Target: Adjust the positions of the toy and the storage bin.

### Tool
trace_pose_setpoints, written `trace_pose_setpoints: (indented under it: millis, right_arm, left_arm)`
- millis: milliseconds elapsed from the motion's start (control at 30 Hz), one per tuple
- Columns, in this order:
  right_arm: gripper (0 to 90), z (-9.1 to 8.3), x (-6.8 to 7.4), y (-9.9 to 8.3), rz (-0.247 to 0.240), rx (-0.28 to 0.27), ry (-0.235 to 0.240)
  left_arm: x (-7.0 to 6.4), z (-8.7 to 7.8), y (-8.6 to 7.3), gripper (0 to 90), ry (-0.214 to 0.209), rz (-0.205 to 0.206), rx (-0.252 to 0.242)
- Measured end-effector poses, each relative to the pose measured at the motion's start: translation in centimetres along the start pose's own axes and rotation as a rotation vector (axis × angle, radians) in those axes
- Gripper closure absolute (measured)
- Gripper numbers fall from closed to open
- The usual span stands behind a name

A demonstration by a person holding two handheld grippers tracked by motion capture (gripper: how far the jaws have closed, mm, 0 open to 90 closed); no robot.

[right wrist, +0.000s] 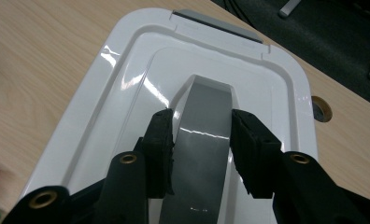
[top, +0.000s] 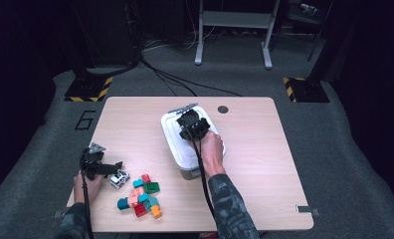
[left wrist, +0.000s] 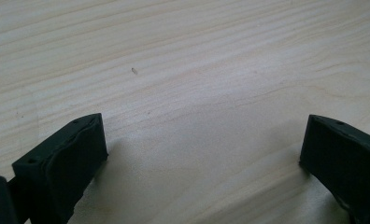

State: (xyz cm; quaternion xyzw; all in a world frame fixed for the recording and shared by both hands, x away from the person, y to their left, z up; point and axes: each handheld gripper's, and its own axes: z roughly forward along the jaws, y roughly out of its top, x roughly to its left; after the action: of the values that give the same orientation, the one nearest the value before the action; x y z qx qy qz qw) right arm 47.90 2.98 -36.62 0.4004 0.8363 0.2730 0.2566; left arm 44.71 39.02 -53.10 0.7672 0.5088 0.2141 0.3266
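1. High view: my right gripper (top: 192, 124) sits on the white box (top: 171, 142) near the desk (top: 264, 169) centre, lid (top: 168, 122) on. My left gripper (top: 105, 167) idles by the front-left corner, next to the bricks (top: 141, 195) & toy car (top: 119, 179). Bricks all outside, so I judge lid removal & packing both remain.
2. Left gripper view: jaws wide apart, nothing between, bare wood.
3. Right gripper view: what the high view hides: jaws pinch the grey handle (right wrist: 204, 135) on both sides; grey latch (right wrist: 218, 25) at the far rim.
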Motion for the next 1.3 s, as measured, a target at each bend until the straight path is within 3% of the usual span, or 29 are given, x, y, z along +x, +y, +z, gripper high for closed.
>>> trace_pose_setpoints:
  millis: [167,267,533,667,1167,1300]
  right_arm:
    - [65.1,-0.1,-0.4,-0.3,-0.004,-0.005,0.004]
    - [66.9,-0.2,-1.4,-0.9,0.018,-0.031,0.072]
    - [67.0,-0.4,-1.6,-1.1,0.047,-0.040,0.138]
    - [67.1,-0.7,-1.1,-1.2,0.072,-0.030,0.167]
    - [67.1,-1.2,1.2,-1.3,0.017,-0.057,0.238]
    - [67.1,-1.4,1.7,-1.4,0.052,-0.049,0.245]
  left_arm:
    - [0.0,0.0,0.0,0.2,0.001,0.001,-0.001]
    - [0.0,0.0,0.0,0.2,0.000,0.001,-0.002]
    - [0.0,0.0,0.0,0.2,0.001,0.000,0.000]
    - [0.0,0.0,0.0,0.2,0.001,0.000,-0.002]
    - [0.0,0.0,0.0,0.2,0.003,0.000,-0.001]
    - [0.0,0.0,0.0,0.2,0.003,-0.001,-0.001]
